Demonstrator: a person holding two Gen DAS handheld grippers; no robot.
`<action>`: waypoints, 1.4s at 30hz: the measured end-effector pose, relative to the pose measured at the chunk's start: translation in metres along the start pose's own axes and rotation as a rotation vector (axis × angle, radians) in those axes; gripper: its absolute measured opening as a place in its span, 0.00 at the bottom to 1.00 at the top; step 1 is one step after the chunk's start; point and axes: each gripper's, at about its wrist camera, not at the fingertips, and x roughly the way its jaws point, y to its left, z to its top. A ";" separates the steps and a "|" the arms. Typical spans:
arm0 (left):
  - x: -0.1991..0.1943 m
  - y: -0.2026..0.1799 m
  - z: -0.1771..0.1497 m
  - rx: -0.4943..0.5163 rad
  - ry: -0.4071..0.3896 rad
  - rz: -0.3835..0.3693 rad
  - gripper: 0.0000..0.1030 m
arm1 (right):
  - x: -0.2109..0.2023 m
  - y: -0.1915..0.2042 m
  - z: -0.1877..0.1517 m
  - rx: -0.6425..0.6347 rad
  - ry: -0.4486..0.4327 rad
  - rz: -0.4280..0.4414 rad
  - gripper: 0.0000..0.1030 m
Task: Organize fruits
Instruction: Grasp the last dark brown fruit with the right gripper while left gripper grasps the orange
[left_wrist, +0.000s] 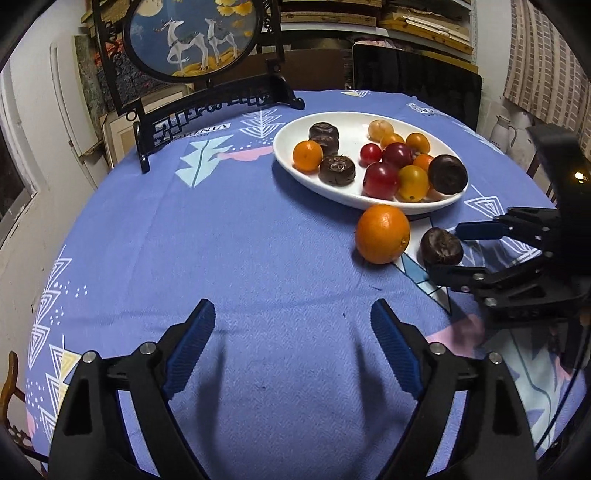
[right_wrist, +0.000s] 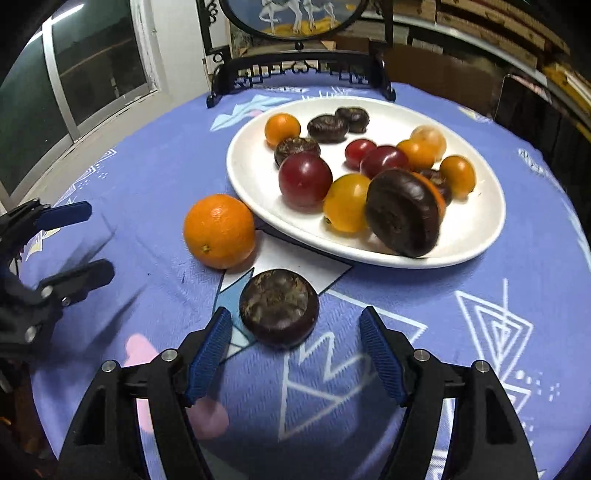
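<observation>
Fruits sit mostly gathered on a white oval ceramic plate (right_wrist: 476, 236) at the far side of a round table under a purple patterned tablecloth (left_wrist: 229, 236) — two remain off it. A flat, dark brown round fruit (right_wrist: 279, 308) lies on the cloth just ahead of the right gripper (right_wrist: 295, 354), whose blue-padded jaws stand wide apart and empty, the fruit not yet fully between them. A large orange (right_wrist: 219, 231) rests beside it, just at the plate's near rim.

The step in hand appears to be picking up the dark fruit. Done well, it likely means advancing until the pads flank the fruit's sides at its widest part, then closing gently; its squat shape and seemingly soft skin suggest a firm squeeze could bruise it, and a grip too near the top may let it slip. Once lifted, it would need to clear the plate's raised rim.

On the plate, a similar dark brown fruit (right_wrist: 404, 212) leans on edge against a yellow-orange tomato-like fruit (right_wrist: 347, 206) near the front rim, so a careless drop there could topple it. Open space shows at the plate's left and right portions. The large orange sits near the approach path and could roll if nudged.

The left gripper (left_wrist: 291, 347) hovers over bare cloth, jaws wide and holding nothing, well apart from both loose fruits. A black carved-frame table screen with painted deer (left_wrist: 184, 37) stands behind the plate — clear of the work.
</observation>
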 end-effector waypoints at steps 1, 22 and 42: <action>0.000 -0.001 0.001 0.003 0.001 -0.005 0.82 | 0.000 0.001 0.001 -0.001 -0.002 0.006 0.67; 0.067 -0.061 0.054 0.037 0.080 -0.056 0.60 | -0.036 -0.032 -0.029 0.092 -0.073 0.060 0.41; 0.015 -0.062 0.018 0.080 0.012 -0.023 0.43 | -0.050 0.006 -0.036 -0.002 -0.088 -0.018 0.41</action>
